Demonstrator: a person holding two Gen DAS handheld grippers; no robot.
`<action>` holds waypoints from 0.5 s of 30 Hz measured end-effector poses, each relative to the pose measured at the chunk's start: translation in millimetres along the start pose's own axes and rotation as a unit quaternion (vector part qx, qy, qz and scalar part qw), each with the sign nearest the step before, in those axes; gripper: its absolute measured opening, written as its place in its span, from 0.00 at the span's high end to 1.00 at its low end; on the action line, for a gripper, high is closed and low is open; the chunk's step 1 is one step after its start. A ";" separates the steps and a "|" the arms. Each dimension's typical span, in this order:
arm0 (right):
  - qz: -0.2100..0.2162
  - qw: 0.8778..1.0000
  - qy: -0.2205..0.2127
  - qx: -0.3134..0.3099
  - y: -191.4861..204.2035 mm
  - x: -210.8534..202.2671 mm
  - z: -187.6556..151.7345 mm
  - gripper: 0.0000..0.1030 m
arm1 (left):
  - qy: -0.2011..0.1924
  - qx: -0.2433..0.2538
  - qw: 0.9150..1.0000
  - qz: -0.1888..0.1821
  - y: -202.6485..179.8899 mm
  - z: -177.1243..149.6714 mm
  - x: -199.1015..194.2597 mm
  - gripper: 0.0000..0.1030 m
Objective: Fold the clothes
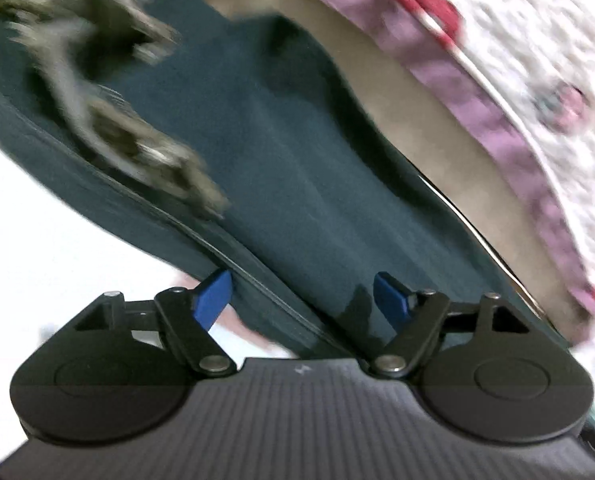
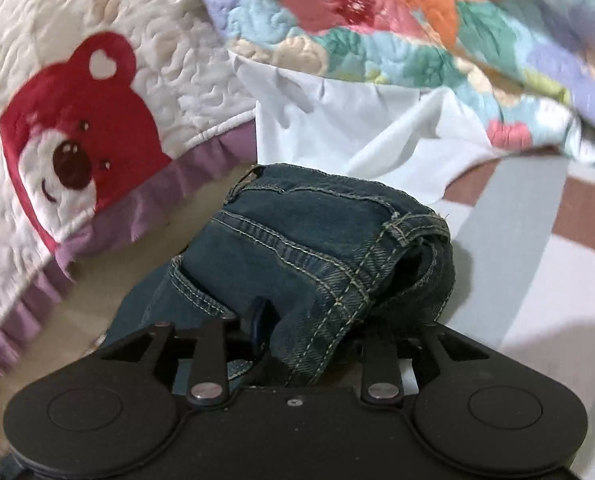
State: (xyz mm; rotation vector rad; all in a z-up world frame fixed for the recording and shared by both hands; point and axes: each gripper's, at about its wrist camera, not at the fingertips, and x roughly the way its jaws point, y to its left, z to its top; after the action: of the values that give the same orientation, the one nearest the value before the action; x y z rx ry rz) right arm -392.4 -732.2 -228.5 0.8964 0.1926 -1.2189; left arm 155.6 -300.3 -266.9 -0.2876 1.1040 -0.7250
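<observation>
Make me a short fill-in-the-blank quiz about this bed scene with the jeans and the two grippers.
1. The bear on the white quilt is coloured ____.
2. The frill along that quilt's edge is ____.
3. The left gripper has its jaws ____ over the jeans.
4. The other quilt is printed with ____.

Missing words: red; purple; open; flowers
</observation>
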 end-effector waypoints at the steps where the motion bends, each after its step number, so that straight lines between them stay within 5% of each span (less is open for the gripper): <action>1: 0.004 1.000 0.004 0.002 -0.8 0.3 1.2 0.67 | 0.018 -0.005 1.000 -0.011 -0.9 0.8 1.6 0.26; 4: 0.006 1.000 0.017 0.002 0.8 0.0 4.8 0.65 | 0.057 -0.091 0.992 -0.064 10.3 2.8 8.4 0.26; 8: 0.006 1.000 0.013 0.004 3.6 -7.3 3.4 0.63 | 0.011 -0.174 0.983 -0.062 17.8 6.0 9.7 0.28; 11: 0.002 1.000 0.009 0.009 3.4 -9.2 1.0 0.61 | -0.037 -0.178 0.982 -0.052 14.3 -1.7 7.0 0.28; 15: 0.006 1.000 0.011 0.013 5.2 -10.5 1.6 0.53 | -0.071 -0.099 0.992 -0.024 -4.0 -10.7 5.7 0.29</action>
State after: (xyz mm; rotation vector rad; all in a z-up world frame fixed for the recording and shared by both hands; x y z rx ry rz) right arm -392.3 -725.4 -218.9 0.9311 0.1886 -1.2028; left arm 146.0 -305.6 -273.4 -0.5283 1.0372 -0.6284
